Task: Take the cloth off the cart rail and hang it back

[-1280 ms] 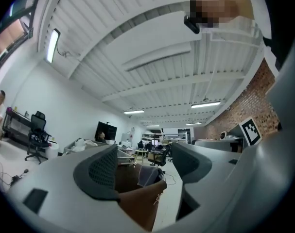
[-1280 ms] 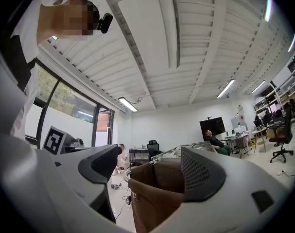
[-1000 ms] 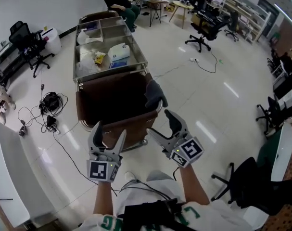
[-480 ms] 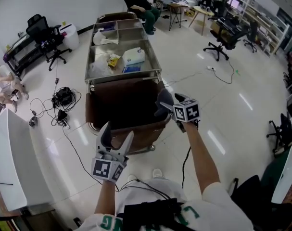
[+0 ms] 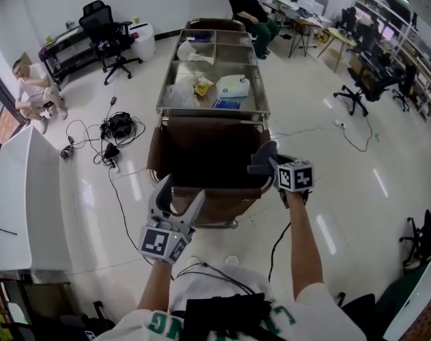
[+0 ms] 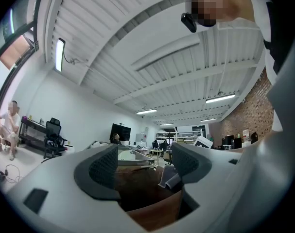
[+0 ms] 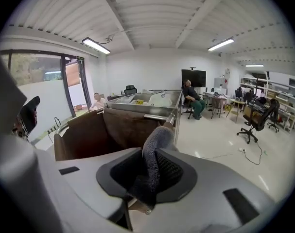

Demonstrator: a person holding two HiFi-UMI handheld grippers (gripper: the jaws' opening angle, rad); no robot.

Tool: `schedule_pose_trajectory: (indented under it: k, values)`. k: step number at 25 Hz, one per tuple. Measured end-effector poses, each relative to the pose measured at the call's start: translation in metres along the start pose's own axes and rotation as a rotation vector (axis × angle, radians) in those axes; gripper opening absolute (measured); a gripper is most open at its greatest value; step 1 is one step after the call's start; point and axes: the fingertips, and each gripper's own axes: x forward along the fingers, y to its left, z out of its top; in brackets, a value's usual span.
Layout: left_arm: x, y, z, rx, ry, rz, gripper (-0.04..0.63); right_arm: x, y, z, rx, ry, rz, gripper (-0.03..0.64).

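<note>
Cloth: grey and nubbly; draped over the cart rail at the 3 o'clock corner of the brown bag; its near fold is pinched by the right gripper; where its lower end stops cannot be seen.
Right gripper: jaws clamped on the cloth, both dark pads pressed against it; in the head view the jaws are masked by the marker cube and the cloth's grey hump.
Left gripper: jaws apart with only air between them; held at 7 o'clock from the bag, clear of its rim; through the gap, part of the cloth shows past the right-hand pad.
Cart rail: chrome bar along the bag's far edge; the stretch under the cloth is covered.
Brown bag: hangs at the near end of the cart; its interior is dark and any contents are unreadable.
Cart top: steel trays running toward 12 o'clock; a white container and a yellow packet lie there; the other items are too small to identify.
</note>
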Motion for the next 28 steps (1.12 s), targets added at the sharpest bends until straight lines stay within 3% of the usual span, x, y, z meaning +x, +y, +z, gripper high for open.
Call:
schedule_pose_trajectory:
  k: [2,6,12,17,21,28]
  values:
    - [0.001,-0.002,0.007,-0.015,0.001,0.008,0.333,-0.01,0.001,0.01,-0.023,-0.046,-0.011,0.06]
    - [-0.001,0.009,0.003,0.026,-0.008,0.027,0.333,-0.041,0.012,0.045,-0.036,-0.192,-0.004,0.052]
    - [0.01,0.006,0.021,0.027,-0.015,0.021,0.332,-0.111,0.067,0.114,-0.094,-0.551,0.083,0.051]
    - [0.011,0.008,0.024,0.05,-0.015,0.028,0.333,-0.162,0.118,0.128,-0.156,-0.804,0.142,0.051]
    - [0.009,0.007,0.027,0.087,-0.025,0.03,0.333,-0.185,0.141,0.115,-0.141,-0.874,0.151,0.051]
    - [0.004,0.009,0.031,0.12,-0.065,0.03,0.331,-0.201,0.163,0.099,-0.127,-0.893,0.171,0.051]
